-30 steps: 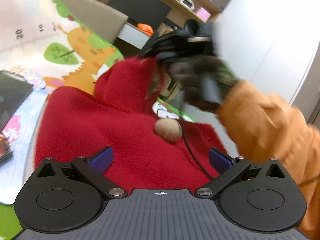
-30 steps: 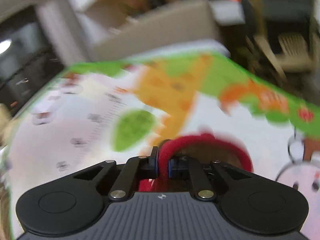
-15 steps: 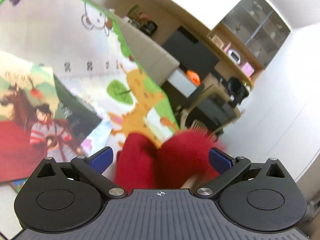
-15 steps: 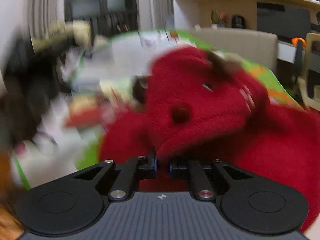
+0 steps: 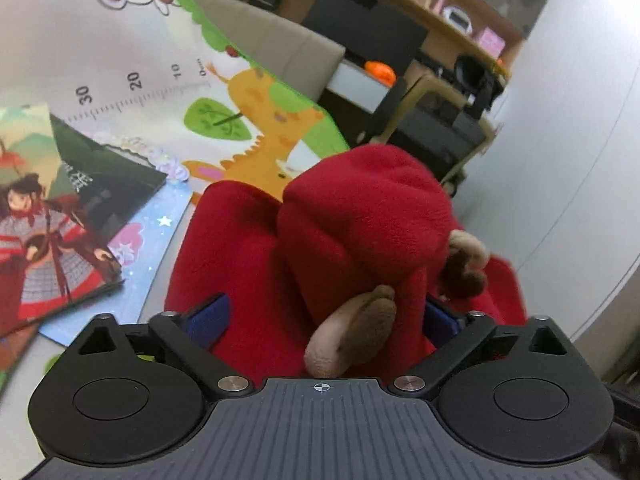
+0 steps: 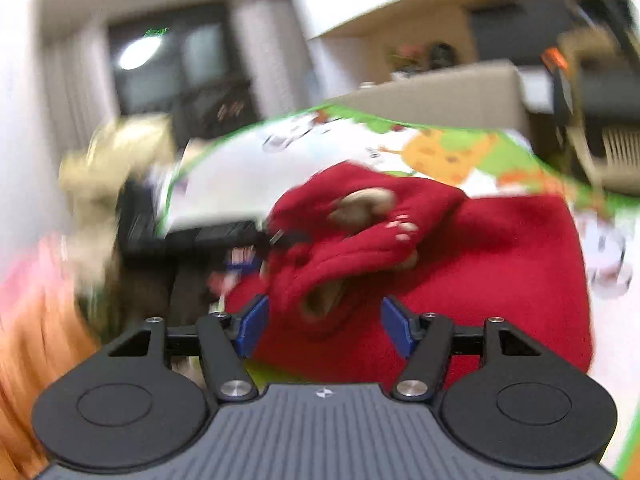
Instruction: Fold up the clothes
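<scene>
Red fleece garment (image 5: 352, 232) lies bunched on the play mat (image 5: 132, 32), hood part heaped up over the flat body. Tan and brown plush ears (image 5: 352, 332) stick out of the heap, the nearest one right at the left gripper's palm.

Left gripper (image 5: 324, 316): jaws spread wide, blue pads either side of the red fleece, the cloth bulging between them. Right pad mostly hidden behind a fold. No clamp on the cloth that I can see.

Right gripper (image 6: 320, 324): jaws also apart, blue pads (image 6: 252, 324) flanking the near edge of the same garment (image 6: 500, 264). Gripping nothing. View heavily motion-blurred.

Around the garment, left wrist view:
- At 9 o'clock, a picture book (image 5: 44, 216) with a drawn figure in grey armour and red sash, lying on a pale blue sheet with stars (image 5: 156, 240). Both just beside the fleece's left edge; the sheet's corner is touching or nearly so.
- At 11 o'clock, printed ruler scale on the mat reading "30", "20", "10", "0". Cartoon giraffe (image 5: 264, 128) and green leaf (image 5: 216, 120) beside it, a white mouse-like animal at the mat's far edge.
- At 12 to 1 o'clock beyond the mat: beige sofa back (image 5: 280, 44), dark screen (image 5: 368, 32), orange object (image 5: 380, 70) on a low white surface, a chair-like frame with black parts (image 5: 436, 128).
- Book cover carries some characters, too small to read.

Right wrist view, 9 o'clock: an orange sleeve (image 6: 36, 320) and a dark blurred shape, likely the other gripper, beside the hood. Dark window with a lamp reflection behind.
</scene>
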### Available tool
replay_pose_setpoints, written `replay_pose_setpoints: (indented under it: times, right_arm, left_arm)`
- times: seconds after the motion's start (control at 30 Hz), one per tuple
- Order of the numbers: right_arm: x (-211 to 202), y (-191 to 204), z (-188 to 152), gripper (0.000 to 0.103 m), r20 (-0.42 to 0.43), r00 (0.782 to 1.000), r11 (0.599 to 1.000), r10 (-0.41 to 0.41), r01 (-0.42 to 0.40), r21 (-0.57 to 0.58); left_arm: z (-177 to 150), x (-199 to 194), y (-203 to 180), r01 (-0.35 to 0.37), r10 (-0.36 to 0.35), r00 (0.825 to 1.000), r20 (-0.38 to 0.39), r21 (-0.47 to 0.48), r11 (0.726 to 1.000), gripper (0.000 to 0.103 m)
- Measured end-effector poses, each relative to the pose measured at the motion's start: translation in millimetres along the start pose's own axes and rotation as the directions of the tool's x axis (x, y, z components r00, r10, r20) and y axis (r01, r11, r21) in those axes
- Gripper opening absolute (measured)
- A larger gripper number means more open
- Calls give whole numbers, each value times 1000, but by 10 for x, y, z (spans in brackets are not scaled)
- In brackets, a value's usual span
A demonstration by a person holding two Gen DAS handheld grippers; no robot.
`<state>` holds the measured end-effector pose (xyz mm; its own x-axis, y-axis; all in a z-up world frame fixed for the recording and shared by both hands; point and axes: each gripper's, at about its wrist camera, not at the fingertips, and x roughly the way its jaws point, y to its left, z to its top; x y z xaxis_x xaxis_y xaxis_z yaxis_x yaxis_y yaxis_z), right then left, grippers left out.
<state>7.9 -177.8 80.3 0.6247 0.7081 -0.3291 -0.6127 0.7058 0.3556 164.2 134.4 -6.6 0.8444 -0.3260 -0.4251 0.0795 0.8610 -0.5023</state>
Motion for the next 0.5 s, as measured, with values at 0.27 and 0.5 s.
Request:
replay_pose_setpoints:
  times: [0.27,0.5]
  right_arm:
    - [595,-196,-59,27,39,993,963,115,-121,241]
    - [146,-466,321,9,206,978,977,35,-77,200]
  left_arm:
    - [466,10,-26,14,-11,999,49,-69,998,98]
    - [661,348,-210,56,-55,998,11,-87,995,34]
